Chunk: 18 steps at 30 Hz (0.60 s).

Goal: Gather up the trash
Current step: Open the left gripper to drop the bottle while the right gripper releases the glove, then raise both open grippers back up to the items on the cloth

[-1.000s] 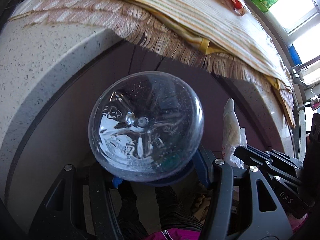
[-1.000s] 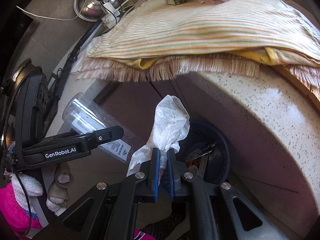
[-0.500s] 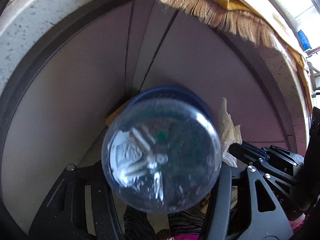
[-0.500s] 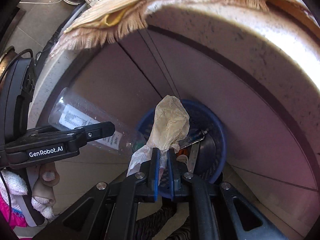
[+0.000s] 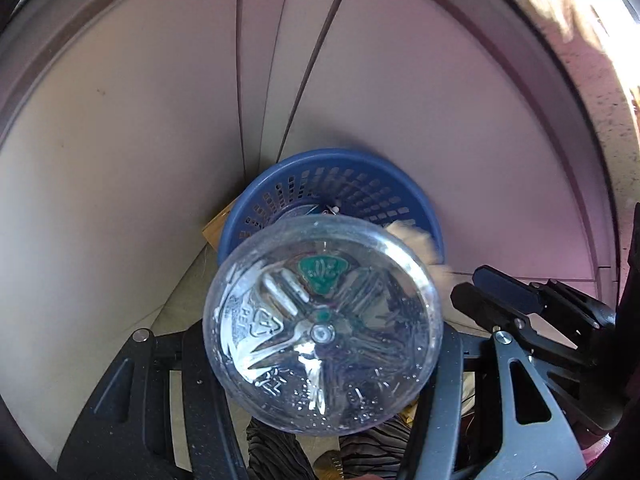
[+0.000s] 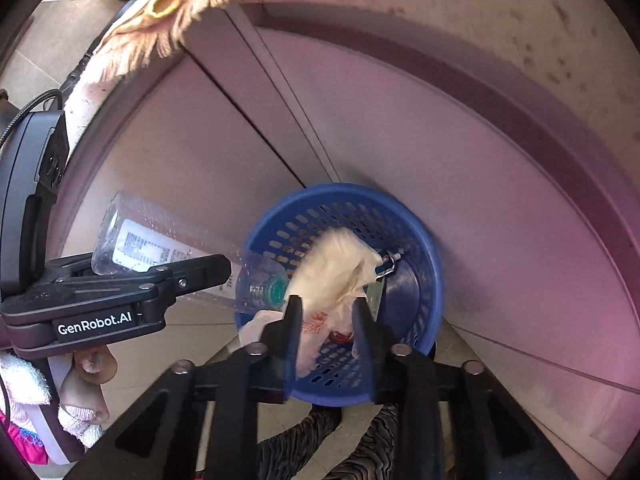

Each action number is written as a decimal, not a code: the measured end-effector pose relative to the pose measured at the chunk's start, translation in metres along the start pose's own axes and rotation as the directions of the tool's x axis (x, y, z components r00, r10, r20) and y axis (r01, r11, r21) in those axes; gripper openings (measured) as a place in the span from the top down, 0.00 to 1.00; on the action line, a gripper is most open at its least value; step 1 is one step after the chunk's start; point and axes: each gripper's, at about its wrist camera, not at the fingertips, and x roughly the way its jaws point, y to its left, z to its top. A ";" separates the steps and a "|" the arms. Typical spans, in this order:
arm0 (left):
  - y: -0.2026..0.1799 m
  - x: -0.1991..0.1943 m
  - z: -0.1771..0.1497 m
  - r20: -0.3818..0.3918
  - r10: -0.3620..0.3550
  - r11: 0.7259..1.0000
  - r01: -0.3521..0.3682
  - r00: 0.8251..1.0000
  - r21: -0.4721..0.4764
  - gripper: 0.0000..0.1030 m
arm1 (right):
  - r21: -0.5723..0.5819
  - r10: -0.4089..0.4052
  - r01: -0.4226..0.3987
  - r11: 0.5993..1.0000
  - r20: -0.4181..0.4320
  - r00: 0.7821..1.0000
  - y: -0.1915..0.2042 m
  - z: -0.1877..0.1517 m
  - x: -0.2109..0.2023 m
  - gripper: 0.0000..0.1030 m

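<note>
Two grippers work above one round blue mesh basket (image 6: 416, 240) on the floor. Left gripper (image 6: 216, 270) clamps one clear ribbed plastic bottle (image 5: 324, 328), green cap (image 6: 276, 290) down at the basket's rim. Right gripper (image 6: 326, 308) has its jaws opening, fingers clear of one crumpled white tissue (image 6: 340, 268) between them, over the basket. Behind stand smooth mauve cabinet doors (image 6: 460, 168) under a speckled stone counter (image 6: 460, 4).

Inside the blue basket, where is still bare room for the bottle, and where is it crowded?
Bare mesh shows on the basket's far wall and right side, beyond the tissue. The near left part is crowded: the tissue is between the opening right gripper, and the bottle, held by the left gripper, has its cap at the left rim.
</note>
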 end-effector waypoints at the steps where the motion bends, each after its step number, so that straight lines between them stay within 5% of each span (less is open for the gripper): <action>1: 0.000 0.003 -0.001 -0.003 0.002 1.000 -0.002 1.000 -0.002 0.46 | -0.003 -0.007 0.007 1.000 -0.005 1.000 0.000 0.000 0.001 0.69; 5: 0.005 0.007 -0.001 -0.014 0.039 0.999 -0.039 0.999 -0.005 0.46 | -0.021 -0.023 0.022 1.000 -0.017 1.000 0.002 -0.002 0.004 0.53; 9: 0.011 0.005 -0.003 -0.013 0.044 0.999 -0.044 0.999 -0.017 0.45 | -0.033 -0.031 0.030 0.999 -0.027 0.999 0.005 -0.003 0.004 0.49; 13: 0.014 0.001 -0.003 -0.003 0.045 0.999 -0.045 0.999 -0.016 0.32 | -0.031 -0.032 0.031 0.999 -0.016 0.999 0.005 0.000 0.001 0.33; 18: 0.014 -0.006 -0.002 0.015 0.050 0.999 -0.050 0.999 -0.014 0.31 | -0.031 -0.030 0.030 0.999 -0.008 1.000 0.004 0.002 -0.004 0.26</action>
